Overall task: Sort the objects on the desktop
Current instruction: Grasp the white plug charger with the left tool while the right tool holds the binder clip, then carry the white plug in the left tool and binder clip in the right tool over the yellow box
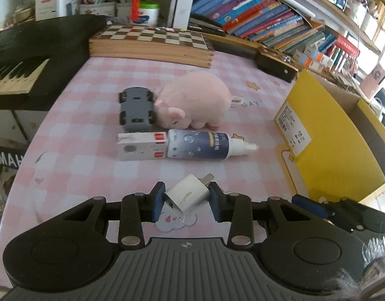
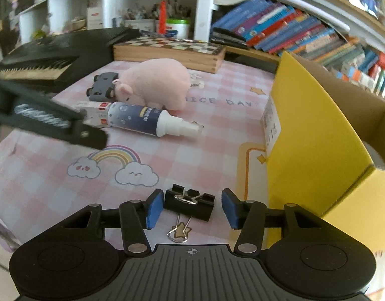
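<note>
My left gripper (image 1: pixel 186 191) is shut on a small silver-white charger plug (image 1: pixel 187 197), which is tilted with its prongs pointing away, just above the pink checked tablecloth (image 1: pixel 79 125). In the right wrist view a black binder clip (image 2: pixel 190 204) lies on the cloth between the fingers of my right gripper (image 2: pixel 191 197). The left blue pad (image 2: pixel 153 208) is at the clip's edge, and a gap shows beside the right pad, so the jaws stand open. Farther back lie a pink plush pig (image 1: pixel 195 100), a grey toy car (image 1: pixel 136 110), a dark spray bottle (image 1: pixel 200 144) and a small white box (image 1: pixel 142 148).
An open yellow cardboard box (image 2: pixel 313 138) stands close on the right. A wooden chessboard (image 1: pixel 152 42) and a black piano keyboard (image 1: pixel 19 75) border the far and left sides. Leaning books (image 1: pixel 267 17) fill the shelf behind. The left gripper's body (image 2: pixel 54 123) crosses the right wrist view.
</note>
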